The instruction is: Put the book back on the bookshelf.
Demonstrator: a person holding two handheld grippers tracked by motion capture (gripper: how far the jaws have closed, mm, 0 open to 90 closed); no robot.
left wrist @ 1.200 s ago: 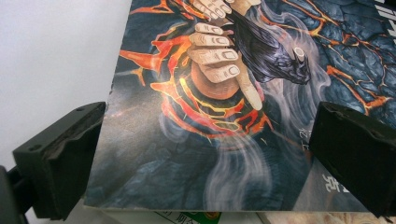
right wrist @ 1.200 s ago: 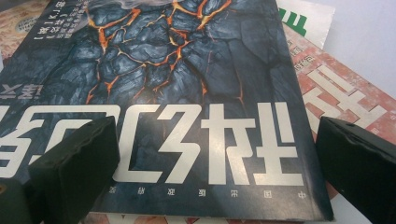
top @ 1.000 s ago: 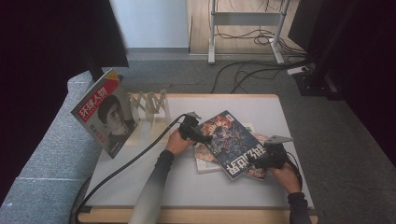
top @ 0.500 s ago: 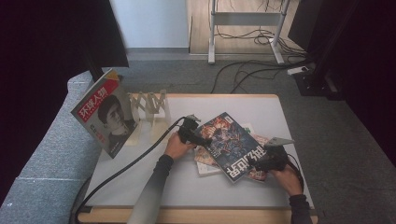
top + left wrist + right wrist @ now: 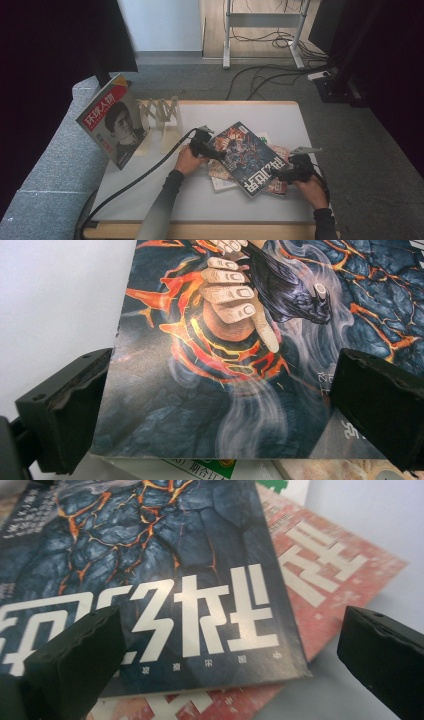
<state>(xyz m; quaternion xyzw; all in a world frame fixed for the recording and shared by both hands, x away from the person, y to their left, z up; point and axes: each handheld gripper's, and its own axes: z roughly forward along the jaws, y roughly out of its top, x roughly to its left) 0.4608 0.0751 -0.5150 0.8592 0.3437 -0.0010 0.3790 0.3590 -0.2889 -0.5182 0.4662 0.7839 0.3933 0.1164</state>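
Observation:
A dark magazine (image 5: 245, 156) with lava-and-hand cover art and big white characters lies askew on top of a small pile in the middle of the white table (image 5: 150, 200). My left gripper (image 5: 206, 149) is at its upper-left corner. In the left gripper view, that gripper (image 5: 220, 390) is open, its jaws straddling the dark magazine (image 5: 210, 390). My right gripper (image 5: 290, 172) is at the lower-right corner. In the right gripper view it (image 5: 230, 645) is open too, one jaw over the title of the dark magazine (image 5: 165, 570) and the other off to the side.
Under the top magazine lie a red-covered magazine (image 5: 340, 575) and one with a green-and-white edge (image 5: 200, 471). A wooden rack (image 5: 161, 114) stands at the back left, and a red portrait magazine (image 5: 112, 120) leans upright beside it. Cables trail off the front left.
The right hand has slid a little nearer the table's front edge. The dark magazine and the left hand have hardly shifted.

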